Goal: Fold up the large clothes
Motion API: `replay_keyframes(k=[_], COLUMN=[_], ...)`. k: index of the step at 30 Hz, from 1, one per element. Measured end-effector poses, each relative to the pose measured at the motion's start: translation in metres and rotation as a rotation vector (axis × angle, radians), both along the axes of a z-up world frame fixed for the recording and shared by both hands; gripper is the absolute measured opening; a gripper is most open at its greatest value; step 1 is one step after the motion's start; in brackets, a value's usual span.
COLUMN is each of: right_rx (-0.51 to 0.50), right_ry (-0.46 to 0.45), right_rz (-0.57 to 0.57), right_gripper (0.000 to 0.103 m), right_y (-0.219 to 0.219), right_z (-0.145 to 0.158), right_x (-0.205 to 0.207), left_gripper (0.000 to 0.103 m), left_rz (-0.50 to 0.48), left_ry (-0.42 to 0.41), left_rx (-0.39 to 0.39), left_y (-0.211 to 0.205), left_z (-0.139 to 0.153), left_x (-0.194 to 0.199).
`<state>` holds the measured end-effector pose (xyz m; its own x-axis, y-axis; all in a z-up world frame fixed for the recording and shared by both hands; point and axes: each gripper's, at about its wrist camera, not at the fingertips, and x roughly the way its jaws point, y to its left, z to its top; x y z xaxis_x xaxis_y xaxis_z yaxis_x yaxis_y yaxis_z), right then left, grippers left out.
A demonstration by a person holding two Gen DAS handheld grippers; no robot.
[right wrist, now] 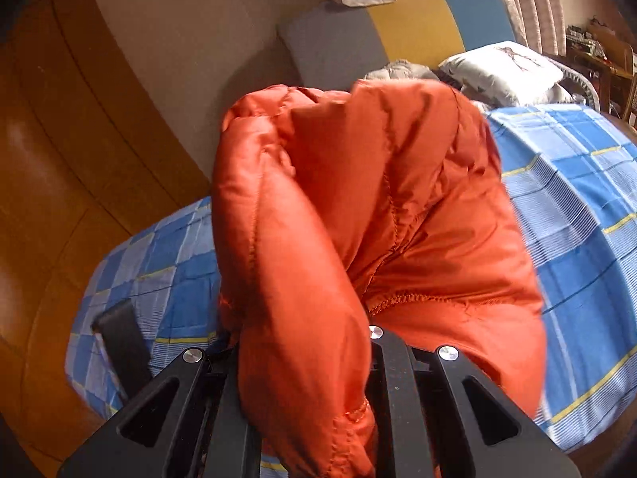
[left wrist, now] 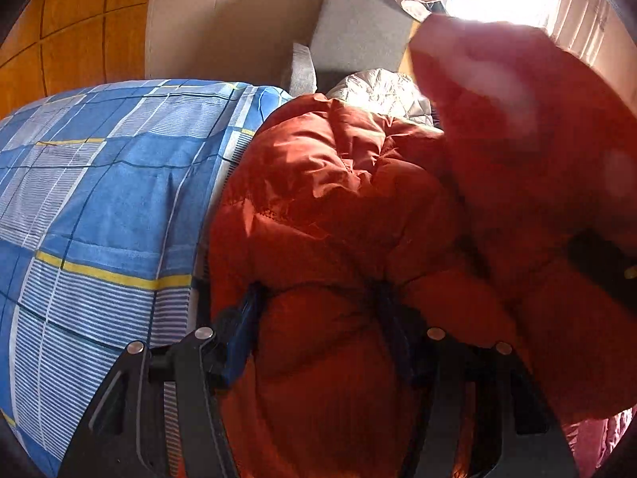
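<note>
Orange quilted jacket (right wrist: 358,207), puffy, light and slippery, is pinched between both the left gripper (left wrist: 318,318) and right gripper (right wrist: 306,338), best held at stitched seams.

Orange quilted jacket (right wrist: 358,207), blue-and-white plaid bedsheet (left wrist: 99,199) with yellow lines, black tongs (right wrist: 306,342)

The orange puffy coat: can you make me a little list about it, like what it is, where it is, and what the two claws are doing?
thing: orange puffy coat
where: on a bed sheet, blue checked
left claw: partly open, bulging coat fabric between its fingers
right claw: shut on a fold of the coat, lifting it
also nearby: white pillow, grey cushion
folded yet: no, still bunched up
</note>
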<state>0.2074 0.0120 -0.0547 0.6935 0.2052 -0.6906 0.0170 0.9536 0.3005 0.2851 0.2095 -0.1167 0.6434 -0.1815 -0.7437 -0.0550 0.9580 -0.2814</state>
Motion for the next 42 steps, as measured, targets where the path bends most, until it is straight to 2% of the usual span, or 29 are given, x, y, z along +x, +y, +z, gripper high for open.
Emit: replay_keyframes(k=[6,14,18,20,26,30,34,40,42], right_rx=[-0.032,-0.111,-0.176,-0.188,-0.225,-0.243,-0.251,-0.298,-0.318], right_ry=[0.015,0.004,-0.007,-0.012,-0.030,-0.039,-0.044,-0.056,-0.063], right_rz=[0.017,-0.019,0.005,0.018,0.054,0.079,0.084,0.102,0.117], right_gripper=[0.011,0.011,0.011,0.011,0.014,0.023,0.023,0.023,0.028], right_y=[0.018,0.035,0.047,0.048,0.056,0.066,0.066,0.068,0.074], right_z=[-0.032,-0.048,-0.052,-0.053,-0.050,-0.048,-0.048,-0.052,-0.054], right_x=[0.009,0.011,0.008,0.007,0.000,-0.005,-0.006,-0.008,-0.012], left_gripper=[0.056,0.056,0.069,0.071,0.070,0.069,0.069,0.068,0.068], left_rz=[-0.012,-0.007,-0.061,-0.097,-0.142,-0.147,-0.137,-0.163,-0.186], left_ry=[-0.003,-0.051,-0.089,-0.096,-0.069,-0.053,-0.041,-0.046,-0.059], left_rx=[-0.020,-0.085,-0.121,-0.134,-0.202,-0.225,-0.251,-0.217,-0.203], left_y=[0.017,0.047,0.044,0.037,0.034,0.033,0.036,0.035,0.033], left_z=[0.009,0.036,0.054,0.058,0.056,0.049,0.038,0.035,0.038], left_x=[0.001,-0.002,0.003,0.004,0.022,0.032,0.036,0.035,0.031])
